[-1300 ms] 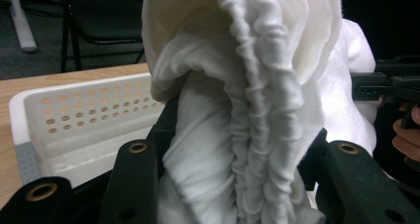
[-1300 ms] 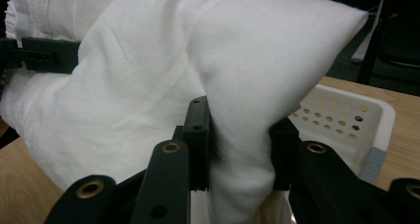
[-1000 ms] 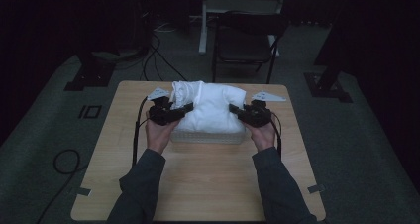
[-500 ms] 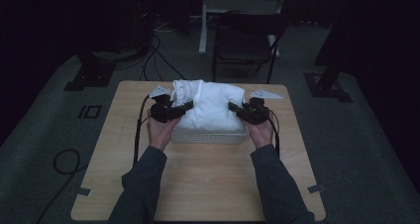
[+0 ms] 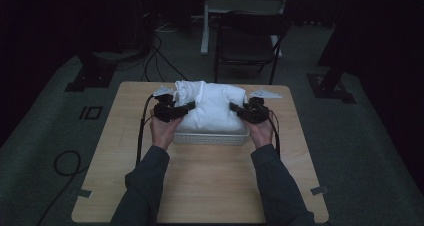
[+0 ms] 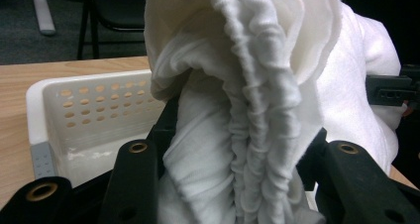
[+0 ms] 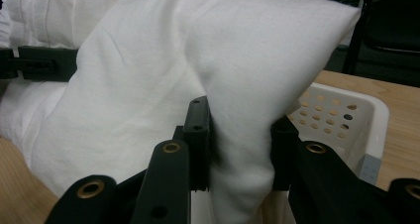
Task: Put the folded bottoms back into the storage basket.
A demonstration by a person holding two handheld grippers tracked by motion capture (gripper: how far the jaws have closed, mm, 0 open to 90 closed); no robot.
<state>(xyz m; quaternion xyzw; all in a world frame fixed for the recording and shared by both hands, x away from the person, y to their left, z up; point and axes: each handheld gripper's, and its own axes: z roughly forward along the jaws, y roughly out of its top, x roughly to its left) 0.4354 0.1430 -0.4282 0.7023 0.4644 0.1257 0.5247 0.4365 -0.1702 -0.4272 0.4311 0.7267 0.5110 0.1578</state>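
Note:
A bulky white cloth (image 5: 212, 106) is heaped in a white perforated basket (image 5: 210, 137) at the middle of the wooden table. My left gripper (image 5: 184, 109) is shut on the cloth's left side. In the left gripper view its jaws (image 6: 242, 135) pinch a gathered, ruched fold of cloth (image 6: 247, 85) above the basket wall (image 6: 74, 110). My right gripper (image 5: 238, 109) is shut on the cloth's right side. In the right gripper view it (image 7: 240, 144) clamps a thick corner of the cloth (image 7: 223, 60) over the basket rim (image 7: 346, 115).
The table (image 5: 200, 186) has bare wood in front of the basket. A dark chair (image 5: 247, 41) stands behind the table, with cables (image 5: 155, 51) and stand feet on the floor. Black cables trail from both grippers along the person's forearms.

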